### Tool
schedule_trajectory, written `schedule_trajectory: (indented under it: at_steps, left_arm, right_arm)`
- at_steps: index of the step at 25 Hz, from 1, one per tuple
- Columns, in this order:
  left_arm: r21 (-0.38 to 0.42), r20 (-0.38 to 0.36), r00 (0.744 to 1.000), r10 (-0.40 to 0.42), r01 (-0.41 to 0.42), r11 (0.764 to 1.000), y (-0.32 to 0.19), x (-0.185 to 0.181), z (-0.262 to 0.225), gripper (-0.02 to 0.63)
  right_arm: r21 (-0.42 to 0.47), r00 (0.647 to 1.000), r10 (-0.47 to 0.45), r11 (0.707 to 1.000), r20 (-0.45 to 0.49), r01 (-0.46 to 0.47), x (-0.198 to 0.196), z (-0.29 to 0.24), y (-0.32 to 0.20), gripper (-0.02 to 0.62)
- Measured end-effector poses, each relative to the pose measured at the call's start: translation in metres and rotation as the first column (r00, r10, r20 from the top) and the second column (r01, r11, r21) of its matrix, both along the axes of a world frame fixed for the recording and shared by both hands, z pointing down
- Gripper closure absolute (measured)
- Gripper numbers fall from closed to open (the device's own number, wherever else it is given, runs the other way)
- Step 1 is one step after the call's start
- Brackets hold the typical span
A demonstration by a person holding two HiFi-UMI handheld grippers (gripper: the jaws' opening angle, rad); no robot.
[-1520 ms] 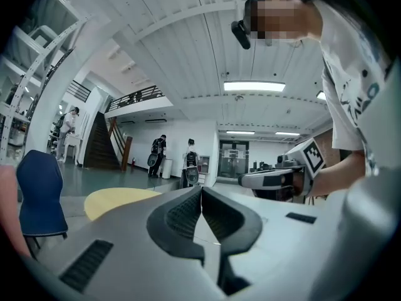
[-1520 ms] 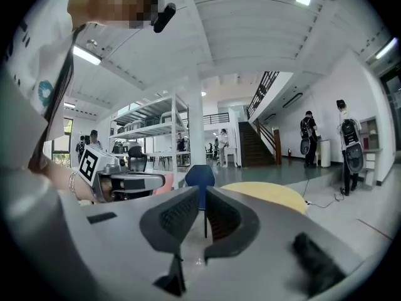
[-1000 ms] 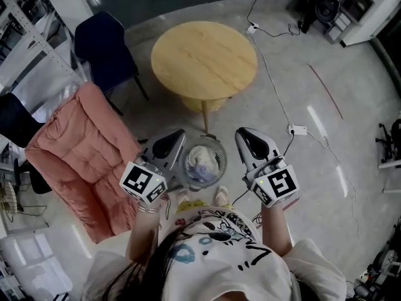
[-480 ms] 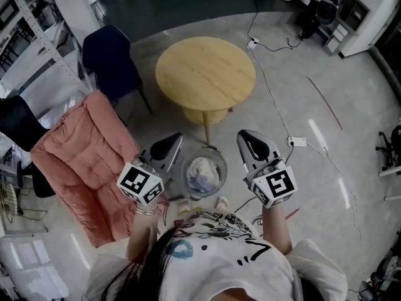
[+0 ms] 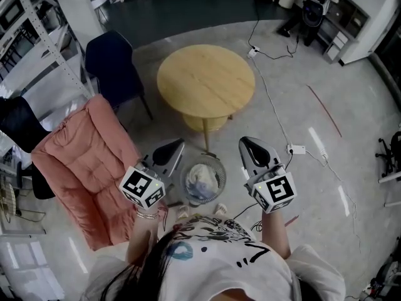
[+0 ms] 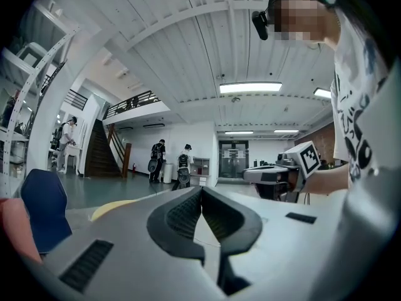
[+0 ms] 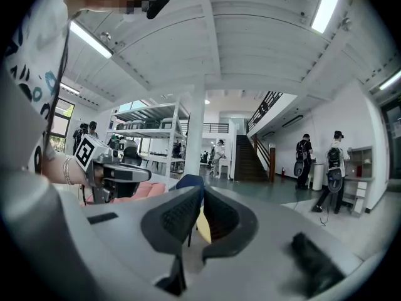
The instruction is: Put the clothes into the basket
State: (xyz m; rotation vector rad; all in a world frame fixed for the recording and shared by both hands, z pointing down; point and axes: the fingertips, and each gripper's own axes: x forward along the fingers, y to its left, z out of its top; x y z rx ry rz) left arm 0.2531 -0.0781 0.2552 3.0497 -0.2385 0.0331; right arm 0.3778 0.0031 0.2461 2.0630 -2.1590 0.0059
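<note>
Round wooden table [image 5: 205, 80] stands beyond basket. Round basket [image 5: 222, 170] on floor, between and below both grippers. Clothes [image 5: 202, 175] bundled inside basket. Left gripper [image 5: 178, 143]: jaws closed together, nothing held. Right gripper [image 5: 244, 140]: same, empty.

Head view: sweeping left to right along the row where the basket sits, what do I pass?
pink padded chair → left tongs → basket with clothes inside → right tongs → white plug block on the floor
</note>
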Motion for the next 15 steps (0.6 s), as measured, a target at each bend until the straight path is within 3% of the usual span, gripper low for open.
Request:
schedule_trajectory:
  at_steps: [15]
  left_arm:
    - [-0.003,0.006,1.0,-0.004,0.004,1.0,-0.008,-0.001,0.005,0.594]
  right_arm:
    - [-0.003,1.0,-0.014,1.0,-0.001,0.014,-0.003,0.001,-0.009,0.56]
